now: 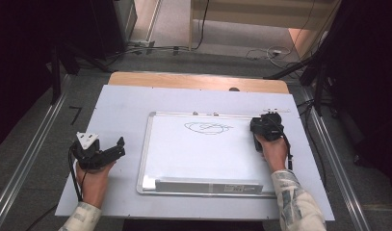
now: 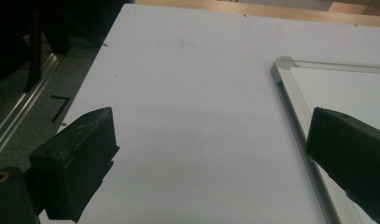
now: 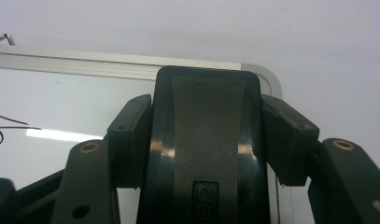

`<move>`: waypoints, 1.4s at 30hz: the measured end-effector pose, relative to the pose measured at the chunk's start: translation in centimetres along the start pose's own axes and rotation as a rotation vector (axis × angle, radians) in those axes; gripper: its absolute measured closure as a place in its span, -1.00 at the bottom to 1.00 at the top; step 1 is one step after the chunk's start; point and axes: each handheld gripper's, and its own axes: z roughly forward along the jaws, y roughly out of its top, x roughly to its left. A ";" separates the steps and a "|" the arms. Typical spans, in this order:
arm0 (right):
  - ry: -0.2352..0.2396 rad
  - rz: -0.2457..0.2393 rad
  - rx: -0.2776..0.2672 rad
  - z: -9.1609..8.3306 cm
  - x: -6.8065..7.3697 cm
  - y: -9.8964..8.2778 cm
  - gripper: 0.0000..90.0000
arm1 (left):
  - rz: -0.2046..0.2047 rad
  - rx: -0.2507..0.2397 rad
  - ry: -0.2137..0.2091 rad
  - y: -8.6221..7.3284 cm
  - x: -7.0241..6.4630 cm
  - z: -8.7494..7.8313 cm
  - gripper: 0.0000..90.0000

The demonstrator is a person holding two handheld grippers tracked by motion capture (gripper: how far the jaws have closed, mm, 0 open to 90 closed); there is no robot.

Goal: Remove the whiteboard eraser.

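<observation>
A whiteboard (image 1: 203, 159) in a silver frame lies flat on the table, with a black scribble (image 1: 208, 127) near its far edge. My right gripper (image 1: 266, 126) is at the board's far right corner, shut on a black eraser (image 3: 206, 140). The right gripper view has both pads pressed against the eraser's sides, over the board (image 3: 75, 107) and its rounded corner. My left gripper (image 1: 120, 147) rests on the table left of the board. In the left gripper view, my left gripper (image 2: 211, 121) is open with only bare table between its jaws, and the board's frame (image 2: 290, 93) runs past the right jaw.
A pale grey sheet (image 1: 121, 110) covers the table, and a strip of wood (image 1: 184, 79) shows along its far edge. A tray (image 1: 208, 185) runs along the board's near edge. Metal rails (image 1: 34, 154) flank the table, and cables (image 1: 261, 53) lie on the floor beyond it.
</observation>
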 end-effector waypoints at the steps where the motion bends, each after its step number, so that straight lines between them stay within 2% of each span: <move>1: 0.000 0.000 0.000 0.0 0.0 0.0 -0.16 | 0.000 -0.001 0.001 0.0 0.0 0.0 -0.94; 7: -0.002 -0.010 -0.003 -0.2 0.2 -0.1 -0.16 | -0.002 -0.002 0.001 0.0 0.0 0.0 -0.94; 11: 0.007 -0.003 -0.029 -1.0 0.1 0.1 -0.16 | -0.005 -0.005 0.001 0.0 0.0 -0.1 -0.94; 20: 0.041 -0.015 -0.032 -2.5 0.2 0.0 -0.17 | -0.002 -0.002 0.002 0.1 0.1 -0.2 -0.94; 28: 0.088 -0.040 -0.061 -4.0 1.2 -0.1 -0.17 | -0.005 -0.004 0.001 0.1 0.2 -0.2 -0.94; 42: 0.112 -0.051 -0.065 -4.4 1.8 -0.1 -0.17 | -0.003 -0.007 0.007 0.1 0.1 -0.3 -0.94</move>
